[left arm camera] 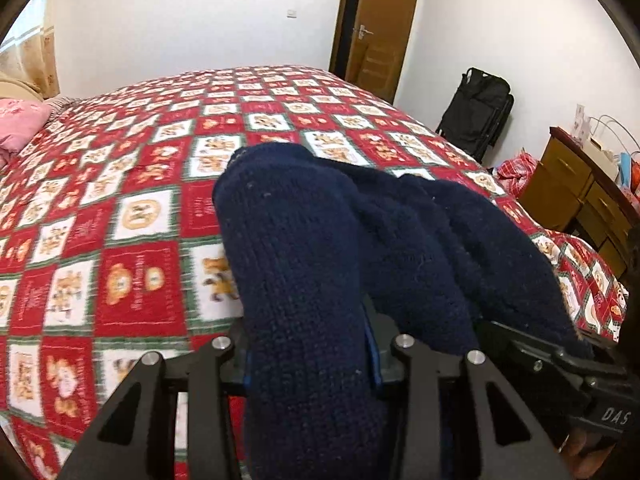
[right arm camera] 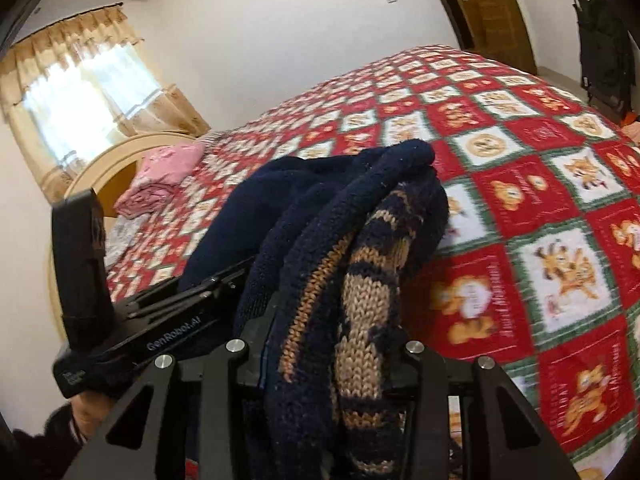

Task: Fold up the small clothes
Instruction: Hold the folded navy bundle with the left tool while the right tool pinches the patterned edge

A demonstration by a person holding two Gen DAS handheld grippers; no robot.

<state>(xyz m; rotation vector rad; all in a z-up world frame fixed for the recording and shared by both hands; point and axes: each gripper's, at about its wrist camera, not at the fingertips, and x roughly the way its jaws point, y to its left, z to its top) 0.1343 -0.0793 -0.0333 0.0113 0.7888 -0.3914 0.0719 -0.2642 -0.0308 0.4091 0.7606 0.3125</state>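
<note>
Both hand-held grippers have a bite on the same dark blue knitted sweater (left arm camera: 320,248), which hangs bunched above the red and white checked bedspread (left arm camera: 132,216) instead of lying flat on it. The left hand-held gripper (left arm camera: 308,360) is clamped on a thick roll of plain navy knit. The right hand-held gripper (right arm camera: 332,356) is clamped on a wad that includes the tan-striped part of the sweater (right arm camera: 360,320), with several layers caught at once. That is probably the main risk: with so much fabric gathered in each grip, the garment may come down twisted or doubled, and any fold made from here would likely be crooked. The bulky knit could also slide out of one grip if the two are pulled apart to spread it, since the pads seem to press on soft rolls and not on a single edge. The two grippers sit close together, so they could knock into each other. A pink folded cloth (right arm camera: 160,184) lies at the far left of the bed, well clear.
</note>
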